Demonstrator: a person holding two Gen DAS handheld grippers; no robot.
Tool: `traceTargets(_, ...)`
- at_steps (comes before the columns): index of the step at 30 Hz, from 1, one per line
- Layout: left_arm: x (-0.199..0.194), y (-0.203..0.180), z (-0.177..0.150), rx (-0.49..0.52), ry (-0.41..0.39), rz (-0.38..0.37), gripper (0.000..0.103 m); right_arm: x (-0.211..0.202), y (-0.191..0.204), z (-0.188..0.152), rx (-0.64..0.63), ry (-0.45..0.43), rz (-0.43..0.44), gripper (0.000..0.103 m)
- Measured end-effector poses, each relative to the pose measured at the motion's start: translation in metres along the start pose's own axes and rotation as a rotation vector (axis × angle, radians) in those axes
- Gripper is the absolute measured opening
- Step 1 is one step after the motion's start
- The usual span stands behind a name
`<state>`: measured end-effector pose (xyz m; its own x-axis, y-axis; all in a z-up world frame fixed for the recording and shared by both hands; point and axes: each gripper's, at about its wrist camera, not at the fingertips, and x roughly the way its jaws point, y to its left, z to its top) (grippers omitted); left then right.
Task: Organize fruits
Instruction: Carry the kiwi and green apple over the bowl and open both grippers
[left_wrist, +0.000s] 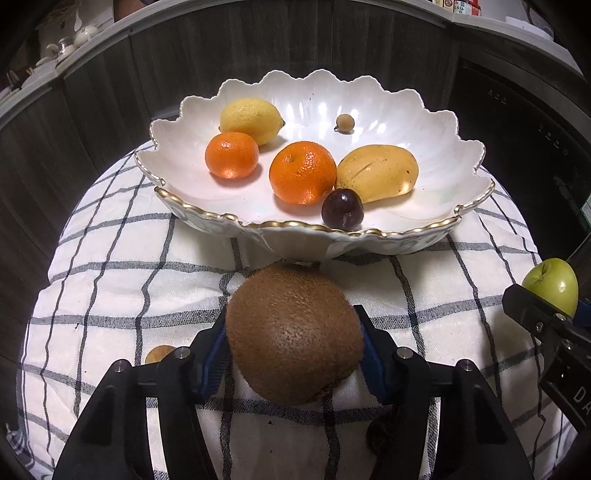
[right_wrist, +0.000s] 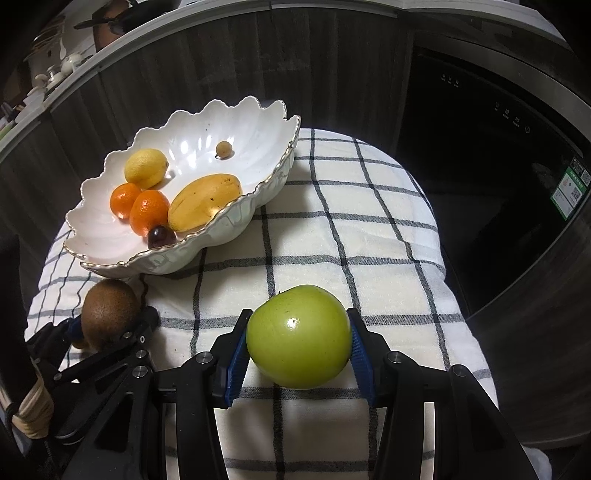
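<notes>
While clamped by blue pads, the kiwi (left_wrist: 293, 334) looks brown, fuzzy.

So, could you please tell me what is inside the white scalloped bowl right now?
The bowl holds a lemon, two oranges, a yellow mango-like fruit, a dark plum and a small brown fruit. Anything under them is hidden.

The left gripper (left_wrist: 293, 341) is clamping a kiwi (left_wrist: 293, 334) between its jaws, while the right gripper (right_wrist: 299, 341) is gripping a green apple (right_wrist: 299, 336), both reaching forward.
</notes>
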<state>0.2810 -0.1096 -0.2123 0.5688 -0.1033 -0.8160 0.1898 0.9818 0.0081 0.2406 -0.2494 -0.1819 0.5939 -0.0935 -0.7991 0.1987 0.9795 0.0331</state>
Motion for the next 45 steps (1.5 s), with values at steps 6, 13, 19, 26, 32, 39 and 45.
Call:
traceTargets(6,-0.013,0.004,-0.003,-0.003,-0.015,-0.002,0.060,-0.007,0.002,0.001,-0.004,-0.008,0.003,0.049)
traceTargets(13,-0.035,0.015,-0.004,-0.015,-0.031,-0.009,0.060,-0.020,0.010,0.001,-0.015,-0.024,0.012,0.049)
traceTargets(19,-0.055,0.024,-0.001,-0.011,-0.053,0.001,0.060,-0.034,0.019,0.006,-0.029,-0.047,0.023,0.049)
traceTargets(26,-0.079,0.036,0.015,-0.006,-0.104,0.003,0.060,-0.050,0.031,0.018,-0.050,-0.081,0.041,0.049)
traceTargets(32,-0.087,0.042,0.039,0.006,-0.139,-0.002,0.060,-0.054,0.037,0.040,-0.066,-0.116,0.054,0.049)
traceTargets(39,-0.079,0.042,0.078,0.036,-0.179,-0.008,0.060,-0.044,0.044,0.079,-0.088,-0.148,0.060,0.049)
traceTargets(45,-0.056,0.042,0.102,0.043,-0.171,-0.015,0.060,-0.019,0.046,0.106,-0.101,-0.134,0.049,0.049)
